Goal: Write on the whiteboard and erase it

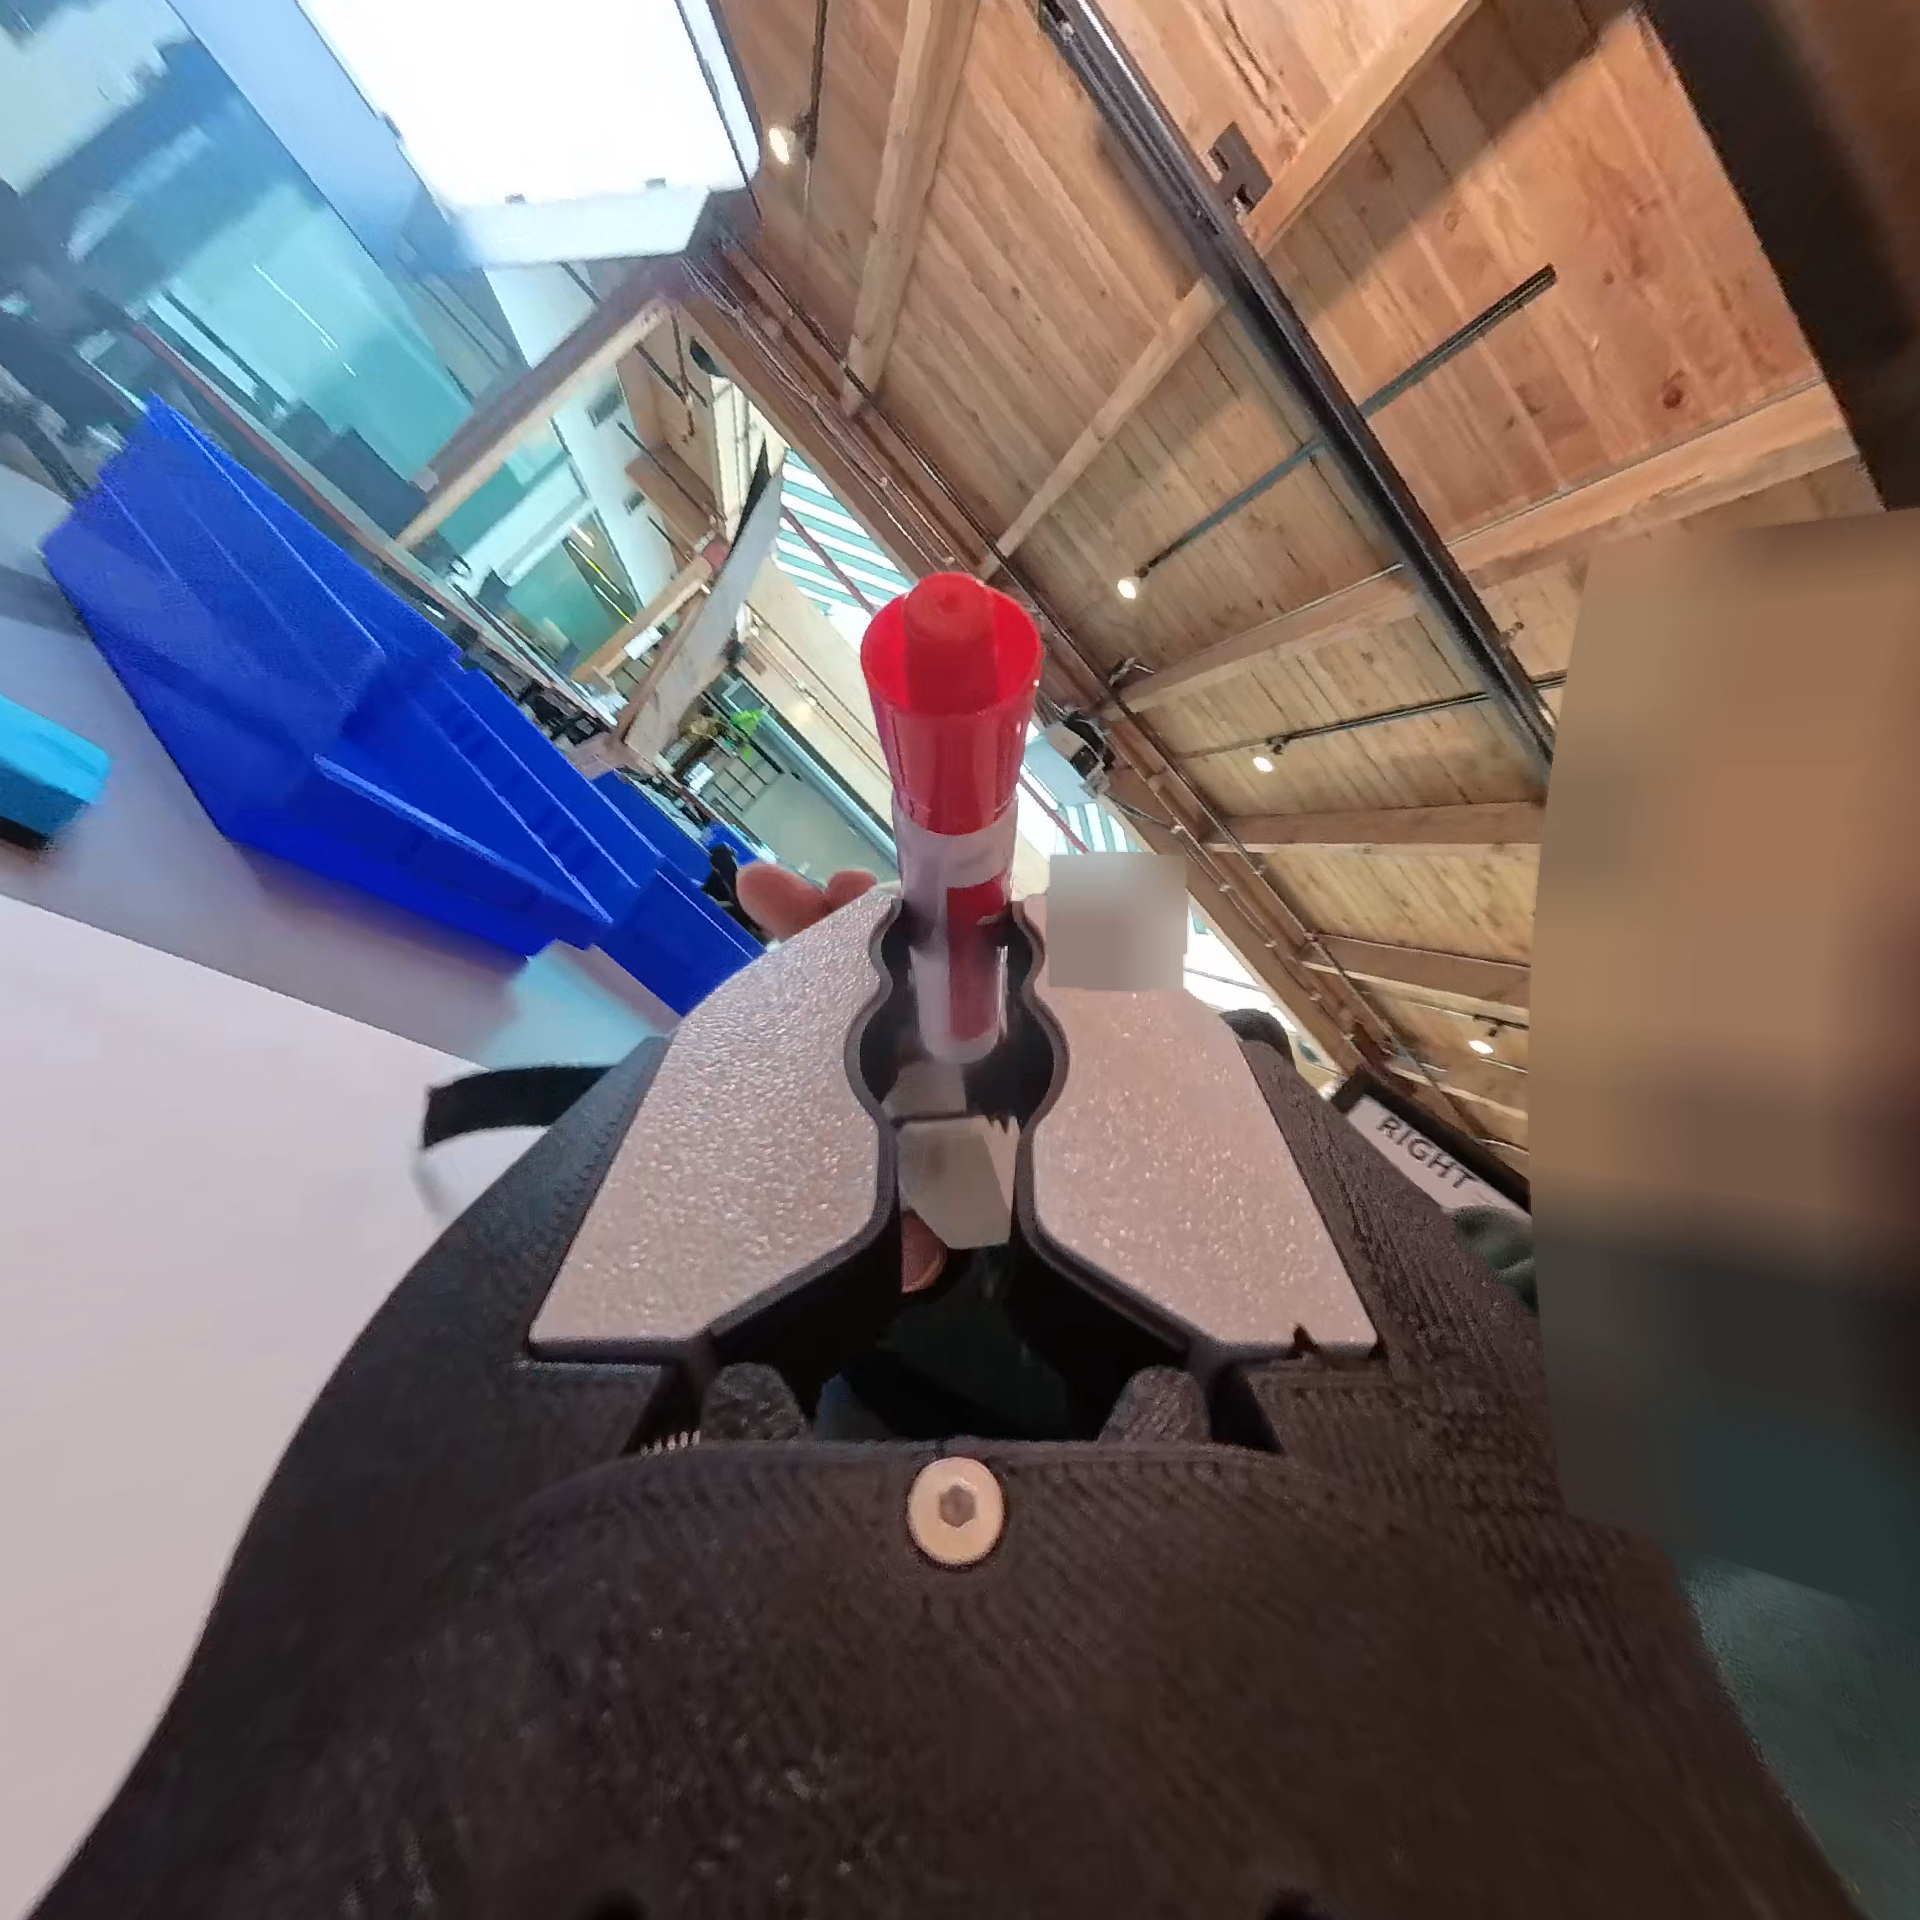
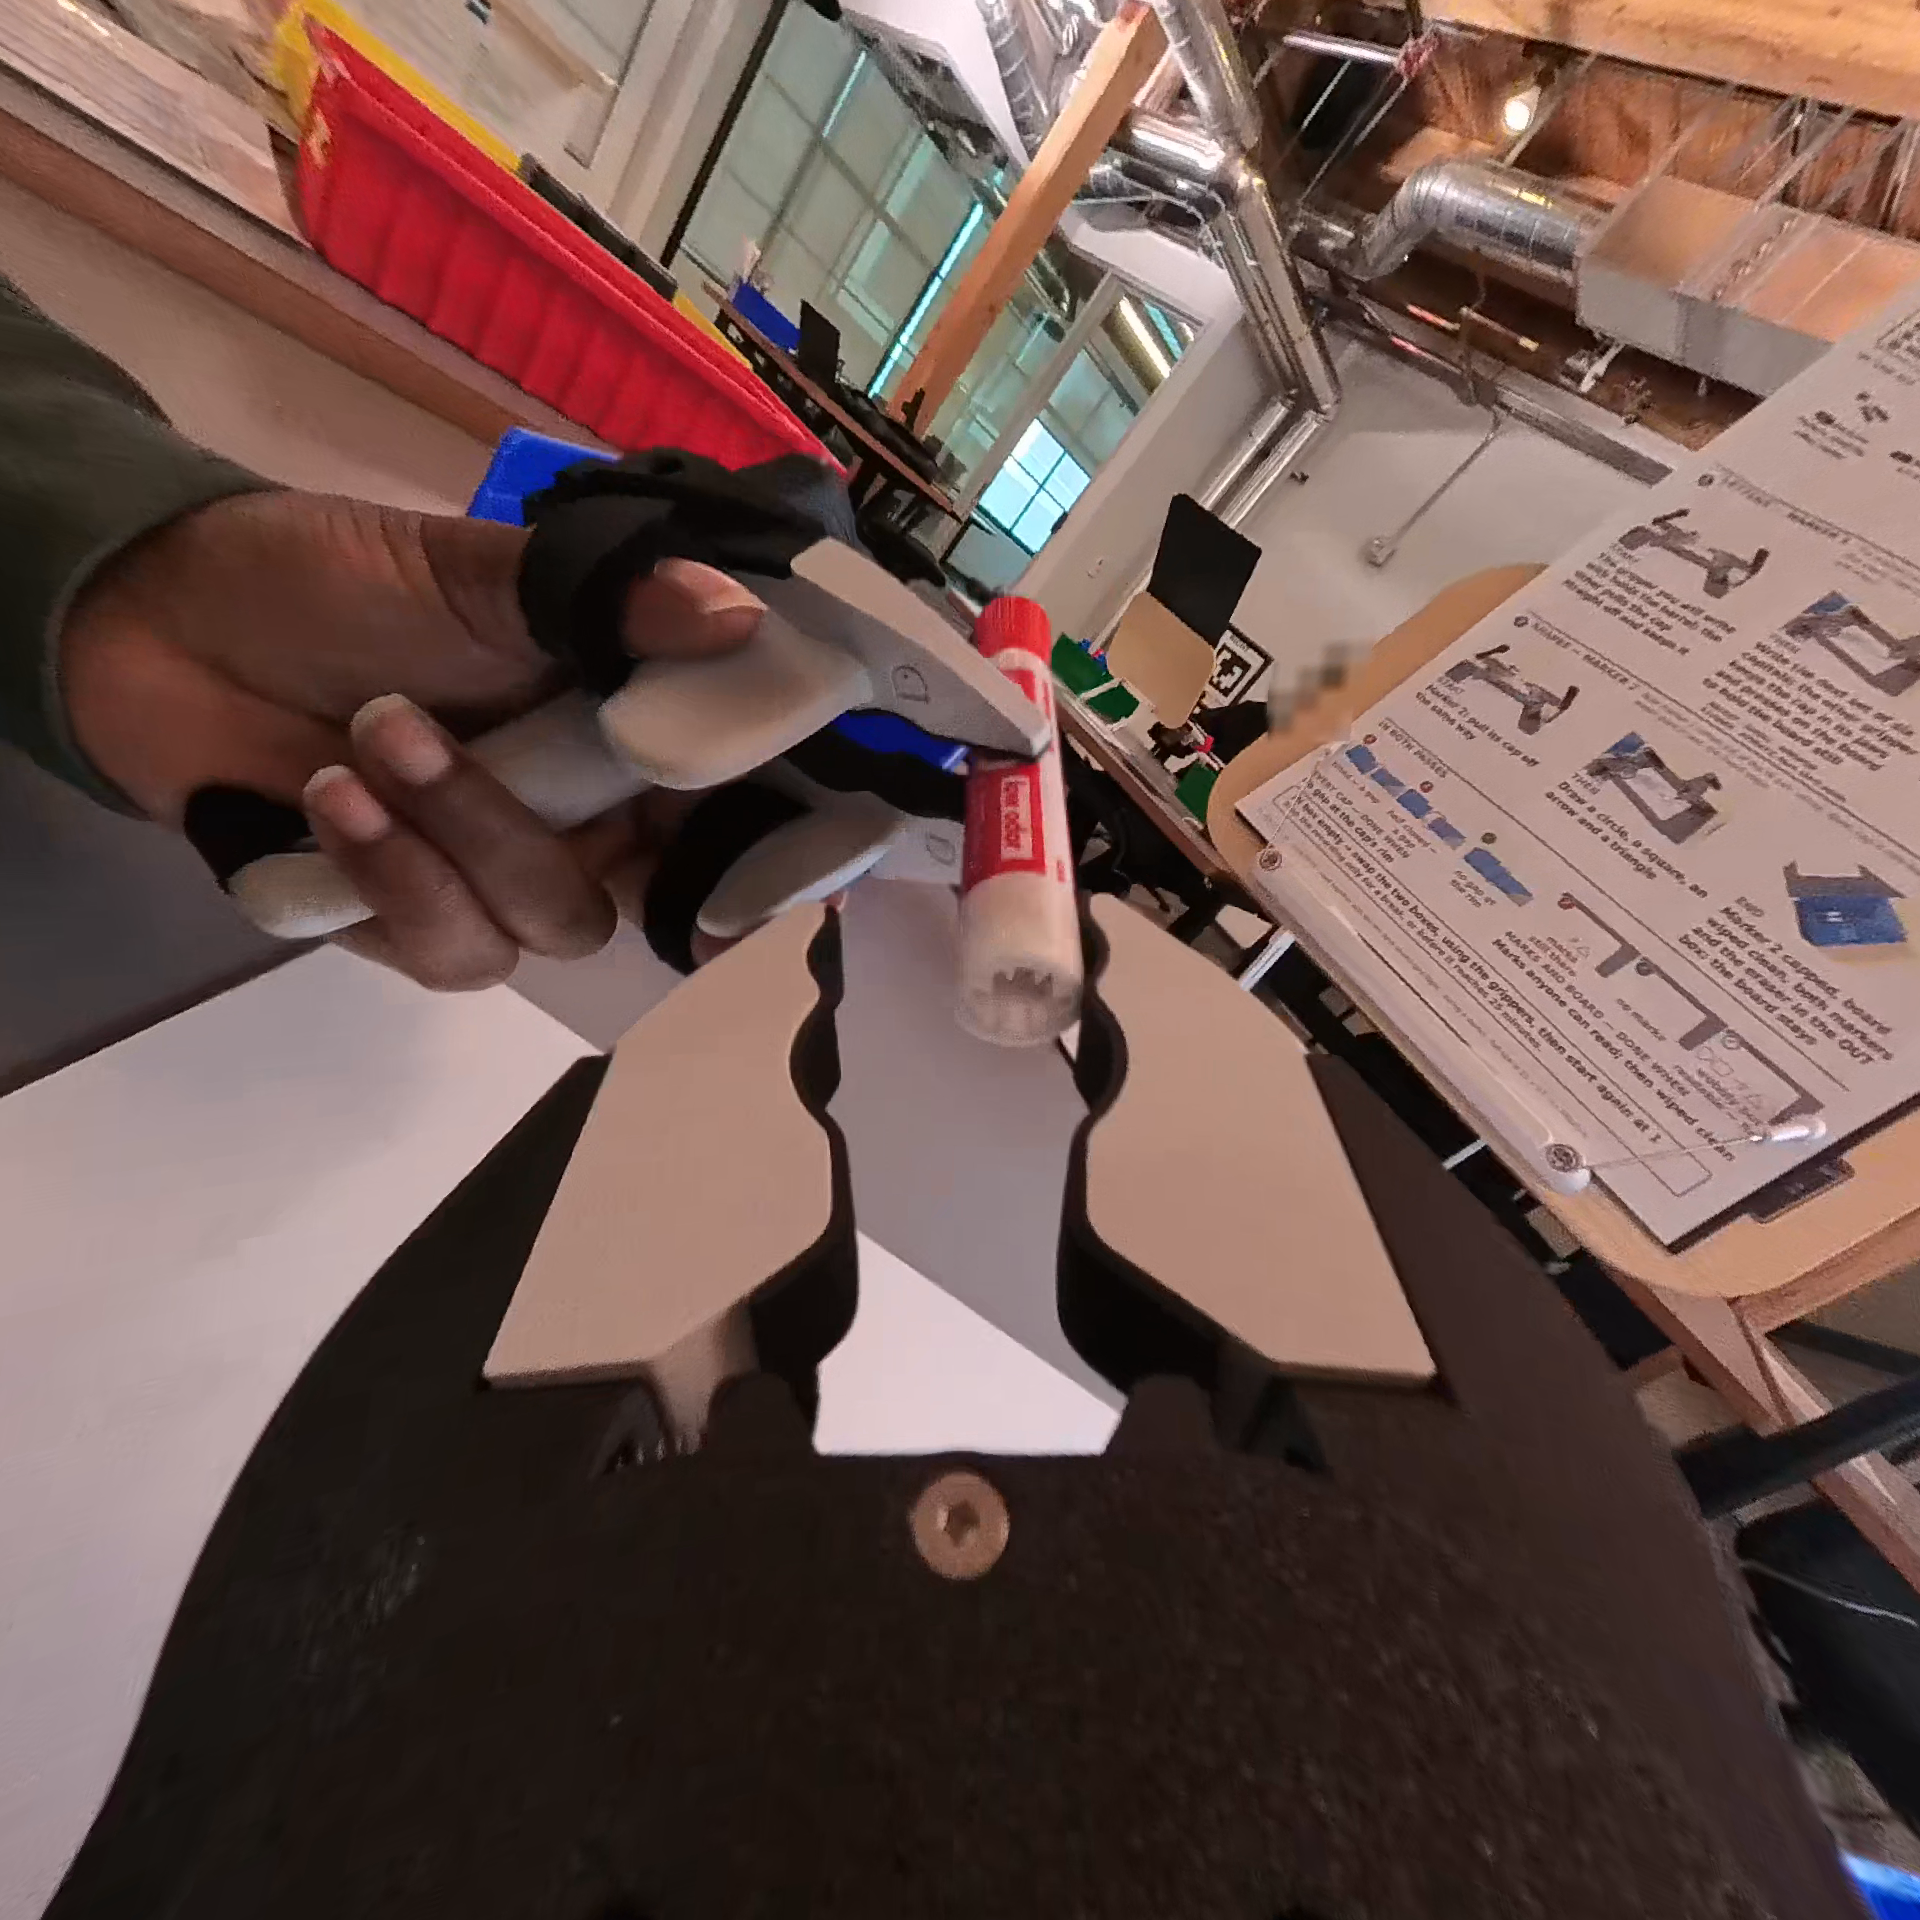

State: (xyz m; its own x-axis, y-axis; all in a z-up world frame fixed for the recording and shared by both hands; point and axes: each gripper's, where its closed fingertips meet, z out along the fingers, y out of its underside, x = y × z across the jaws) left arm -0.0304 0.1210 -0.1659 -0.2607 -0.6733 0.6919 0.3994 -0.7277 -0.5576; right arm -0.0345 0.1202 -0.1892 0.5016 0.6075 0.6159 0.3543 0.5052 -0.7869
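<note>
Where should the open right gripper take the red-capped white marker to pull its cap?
Probably the red cap. The left gripper already clamps the white barrel of the red-capped white marker, leaving the cap sticking out past its fingers. Come in from the cap end, fingers across it.

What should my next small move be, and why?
Probably bring the open right claw up the red marker to its red cap and close. The left claw already clamps the barrel, cap still on, so nothing can write yet.
</note>
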